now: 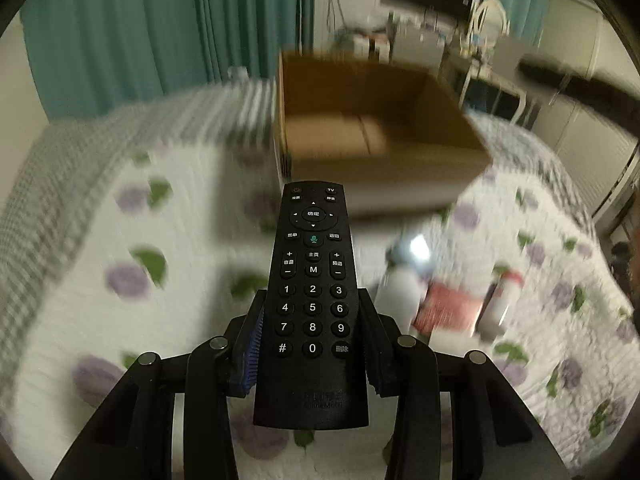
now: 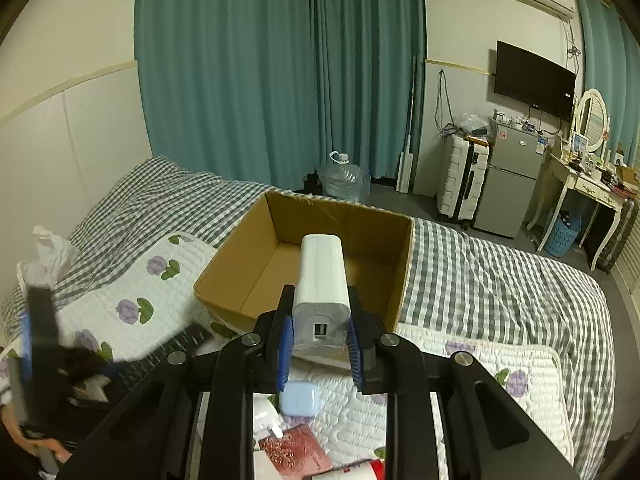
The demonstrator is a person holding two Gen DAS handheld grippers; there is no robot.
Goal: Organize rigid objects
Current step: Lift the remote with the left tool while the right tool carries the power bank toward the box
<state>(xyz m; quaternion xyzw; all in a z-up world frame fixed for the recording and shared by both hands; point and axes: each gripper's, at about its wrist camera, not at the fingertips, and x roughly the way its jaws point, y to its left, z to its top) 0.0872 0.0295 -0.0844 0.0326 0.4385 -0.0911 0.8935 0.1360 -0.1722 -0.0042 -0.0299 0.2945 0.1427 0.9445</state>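
My left gripper (image 1: 312, 300) is shut on a black TV remote (image 1: 312, 296), held lengthwise above the flowered quilt, pointing at the open cardboard box (image 1: 372, 120). The left wrist view is motion-blurred. My right gripper (image 2: 320, 304) is shut on a white power bank (image 2: 322, 280), held over the near rim of the same box (image 2: 312, 256), whose inside looks empty. The left gripper with the remote shows blurred at the left edge of the right wrist view (image 2: 40, 344).
On the quilt below the right gripper lie a light-blue earbud case (image 2: 299, 398), a white plug (image 2: 266, 420), a red packet (image 2: 296, 454) and a red-and-white item (image 2: 360, 470). The bed (image 2: 500, 288) has a checked sheet. A water jug, suitcase, fridge and dressing table stand beyond.
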